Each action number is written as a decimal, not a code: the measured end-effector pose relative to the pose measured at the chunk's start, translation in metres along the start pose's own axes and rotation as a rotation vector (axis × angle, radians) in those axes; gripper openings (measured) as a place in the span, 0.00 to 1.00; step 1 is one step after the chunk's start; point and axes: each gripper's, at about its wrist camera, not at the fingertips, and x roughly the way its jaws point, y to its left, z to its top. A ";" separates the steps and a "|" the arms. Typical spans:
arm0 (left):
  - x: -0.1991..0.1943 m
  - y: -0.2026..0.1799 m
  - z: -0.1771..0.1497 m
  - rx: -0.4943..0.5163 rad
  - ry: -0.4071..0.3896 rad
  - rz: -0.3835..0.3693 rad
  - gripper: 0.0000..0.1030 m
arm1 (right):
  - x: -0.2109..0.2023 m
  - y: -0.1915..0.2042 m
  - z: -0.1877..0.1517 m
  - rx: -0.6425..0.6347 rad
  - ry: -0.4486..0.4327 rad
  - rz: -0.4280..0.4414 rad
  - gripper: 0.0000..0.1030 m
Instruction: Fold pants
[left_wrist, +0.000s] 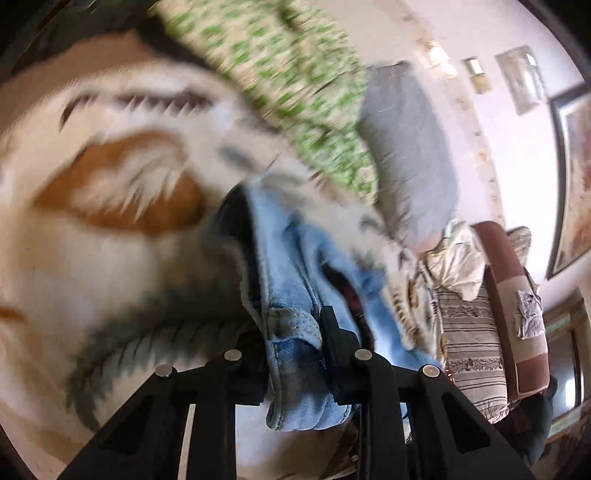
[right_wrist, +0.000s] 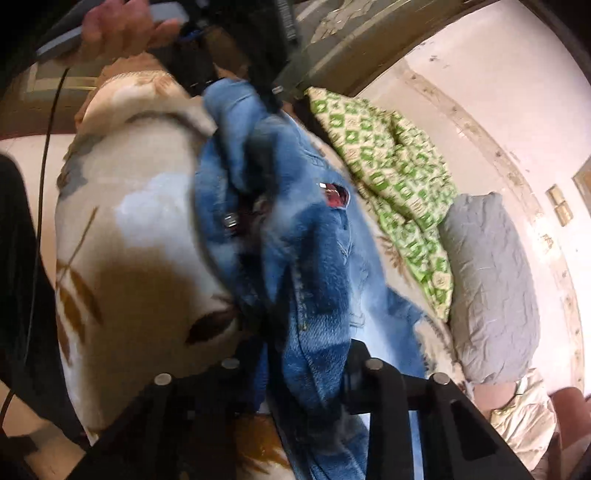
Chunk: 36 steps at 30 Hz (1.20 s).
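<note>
Fuzzy leaf-print blanket (right_wrist: 140, 229) underlies bunched denim pants (right_wrist: 295, 236), pinched by left gripper (left_wrist: 295, 354) and right gripper (right_wrist: 303, 373).

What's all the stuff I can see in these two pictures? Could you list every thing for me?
Faded blue denim jeans: one, blue, bunched over the bed, pinched by both tools.
Cream blanket with brown and grey leaf print: one, spread beneath the jeans.
Green-and-cream patterned quilt: one, crumpled behind the jeans.
Grey pillow: one, beside the quilt, by the wall.
Striped beige cushion: one, right of the bed.
Framed picture: one, on the pale wall.
Left tool: black, shut on a denim fold.
Right tool: black, shut on denim.
Person's hand: one, holding the left tool.
</note>
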 end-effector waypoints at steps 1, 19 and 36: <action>-0.002 -0.007 0.008 0.018 -0.010 0.006 0.24 | -0.001 -0.004 0.004 0.018 -0.007 -0.007 0.25; -0.008 0.057 0.006 -0.068 0.039 0.238 0.90 | 0.011 -0.005 0.018 0.121 0.022 -0.037 0.91; 0.090 -0.216 -0.015 0.813 0.217 0.108 0.94 | -0.096 -0.128 -0.138 0.959 0.145 -0.156 0.97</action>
